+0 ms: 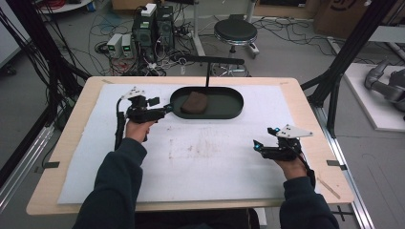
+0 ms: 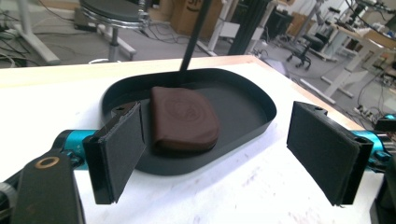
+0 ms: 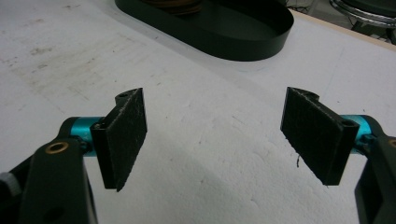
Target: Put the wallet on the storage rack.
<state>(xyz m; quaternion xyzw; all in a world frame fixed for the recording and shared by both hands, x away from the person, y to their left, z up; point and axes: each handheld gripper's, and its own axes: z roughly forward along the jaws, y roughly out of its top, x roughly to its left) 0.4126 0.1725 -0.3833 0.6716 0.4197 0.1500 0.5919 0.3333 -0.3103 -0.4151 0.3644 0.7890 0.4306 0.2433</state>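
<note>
brown pad (image 1: 194,103) lies in black tray (image 1: 224,112)

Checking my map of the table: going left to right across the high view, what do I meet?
Left tool → brown pad in the dark tray → right tool.

White mat (image 1: 200,162) covers the wooden table (image 1: 71,157), faint brown stains mid-mat. Behind the table: black round stool (image 1: 235,31), computer towers (image 1: 154,26) in tangled cables, cardboard boxes (image 1: 334,14) far right.
</note>
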